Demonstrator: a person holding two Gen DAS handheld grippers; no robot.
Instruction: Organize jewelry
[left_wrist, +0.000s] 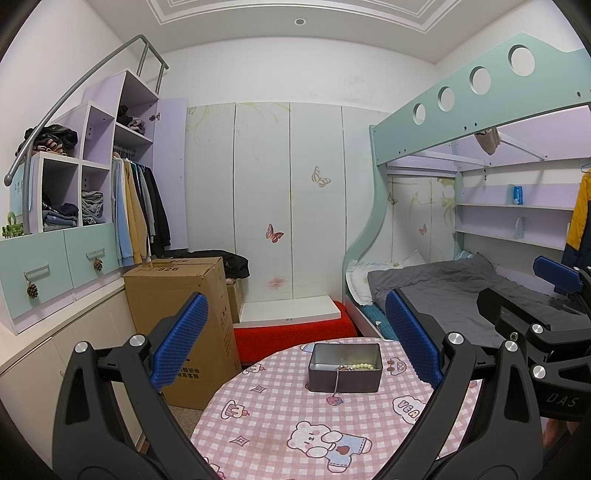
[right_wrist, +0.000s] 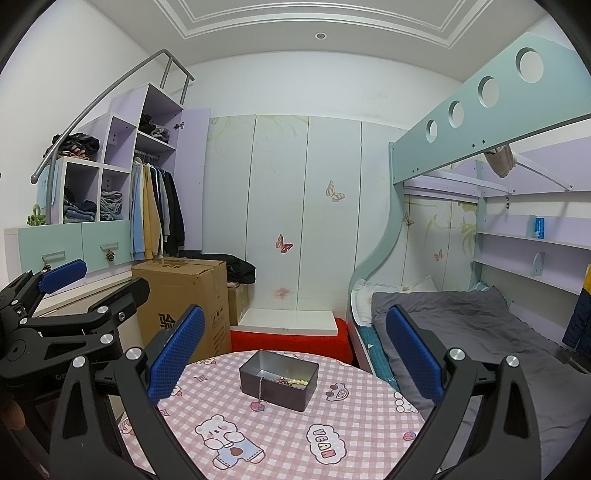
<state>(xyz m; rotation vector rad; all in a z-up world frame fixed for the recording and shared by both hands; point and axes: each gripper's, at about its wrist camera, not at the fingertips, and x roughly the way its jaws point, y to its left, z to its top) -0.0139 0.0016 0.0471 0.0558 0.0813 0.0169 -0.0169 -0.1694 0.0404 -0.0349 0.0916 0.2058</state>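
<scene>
Round table (left_wrist: 280, 424) with pink checked cloth, dark tin (left_wrist: 345, 367) sitting on it toward the far side, top open. Tin clear of the table edge on all sides; nearest the far rim. Inside the tin: bead bracelet (left_wrist: 365, 366) against the near wall, small dark jewelry piece beside it, too small to tell what. Silver chain (left_wrist: 337, 380) hangs over the tin's near wall, dangling down the outside.

Left gripper (left_wrist: 295, 343) above the near table, jaws spread wide, nothing between the pads, tin framed between them. Right gripper (right_wrist: 295, 350) same: wide apart, empty, off the table. Both well short of the tin.

Cloth in front of the tin is bare. Box (left_wrist: 184, 314) stands left of the table, red rug (left_wrist: 291, 334) beyond, bed (left_wrist: 443, 291) close on the right.
</scene>
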